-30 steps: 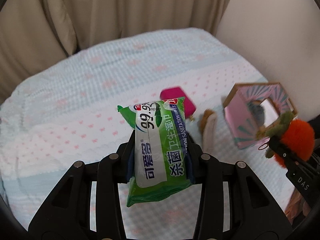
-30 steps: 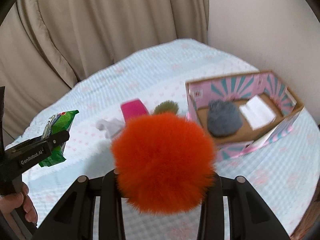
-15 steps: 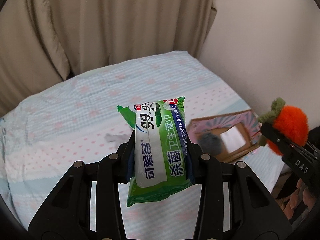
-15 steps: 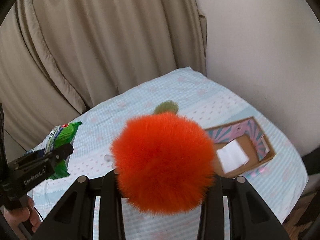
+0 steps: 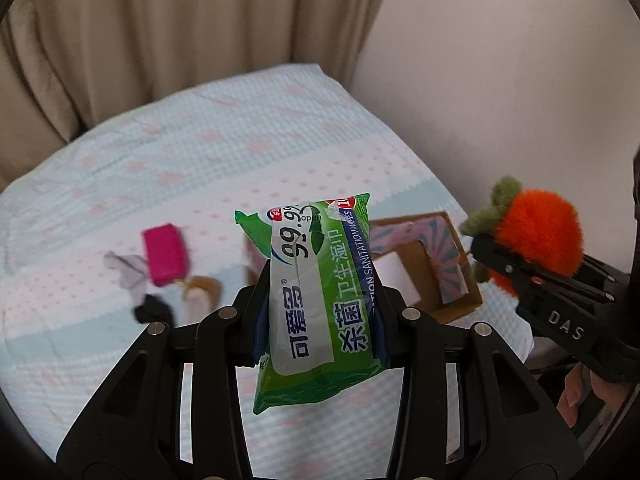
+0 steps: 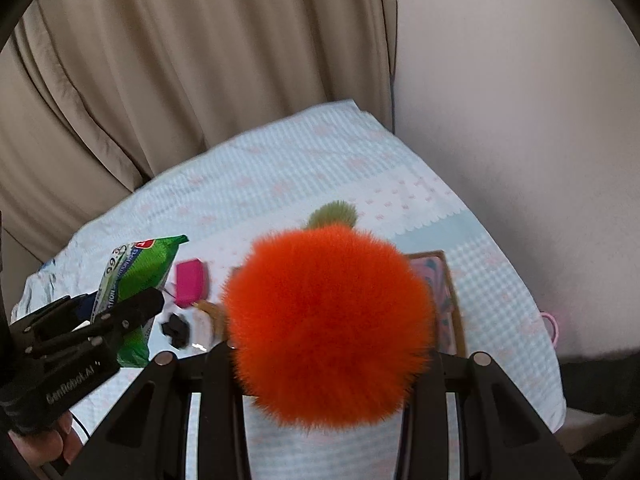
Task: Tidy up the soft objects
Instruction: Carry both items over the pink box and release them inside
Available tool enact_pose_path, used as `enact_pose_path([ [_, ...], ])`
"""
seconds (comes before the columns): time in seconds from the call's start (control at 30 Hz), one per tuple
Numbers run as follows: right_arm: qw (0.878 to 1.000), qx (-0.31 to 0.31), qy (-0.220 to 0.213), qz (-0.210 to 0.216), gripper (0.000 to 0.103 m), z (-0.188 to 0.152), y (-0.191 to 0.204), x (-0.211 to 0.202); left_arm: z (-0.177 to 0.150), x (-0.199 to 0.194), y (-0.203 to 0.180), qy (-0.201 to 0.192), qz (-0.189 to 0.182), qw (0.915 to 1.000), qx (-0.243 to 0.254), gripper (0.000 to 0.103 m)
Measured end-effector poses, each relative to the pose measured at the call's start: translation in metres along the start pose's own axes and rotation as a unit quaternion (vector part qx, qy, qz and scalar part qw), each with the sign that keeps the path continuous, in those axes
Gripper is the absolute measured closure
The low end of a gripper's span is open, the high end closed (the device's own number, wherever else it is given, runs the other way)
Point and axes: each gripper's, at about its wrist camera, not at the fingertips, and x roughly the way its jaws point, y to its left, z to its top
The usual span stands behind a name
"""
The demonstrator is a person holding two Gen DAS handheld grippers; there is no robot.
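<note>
wipes pack (image 5: 320, 300) reading "99.9%", "SANITATION WIPES"

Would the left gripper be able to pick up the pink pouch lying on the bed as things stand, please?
Probably not yet: the left gripper is shut on the green wipes pack, so nothing else fits between its jaws. The pink pouch itself lies uncovered on the bed.

wipes pack (image 5: 320, 292): shiny, crinkly plastic
orange toy (image 6: 328, 324): soft, long fluffy fur
green top (image 6: 334, 216): fuzzy
box (image 5: 440, 268): brown cardboard, matt, printed paper outside
bed cover (image 5: 240, 152): bumpy cloth, matt
curtain (image 6: 180, 60): smooth cloth
left gripper (image 5: 320, 312): matt black plastic, shiny metal screws
</note>
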Motion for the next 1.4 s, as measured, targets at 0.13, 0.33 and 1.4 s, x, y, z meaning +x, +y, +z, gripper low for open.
enact_pose_path([
  [0.13, 0.999, -0.002, 0.033, 0.006, 0.069, 0.007, -0.032, 0.032, -0.001, 0.044, -0.026, 0.029, 0.005, 0.9995, 0.007, 0.067],
  [0.33, 0.996, -0.001, 0.093, 0.015, 0.069, 0.011, -0.064, 0.087, -0.011, 0.115, -0.045, 0.087, 0.014, 0.9960, 0.015, 0.067],
  [1.4, 0.985, 0.037, 0.158, 0.055, 0.003, 0.014, -0.099, 0.165, -0.019, 0.168, -0.051, 0.178, 0.031, 0.9817, 0.060, 0.000],
])
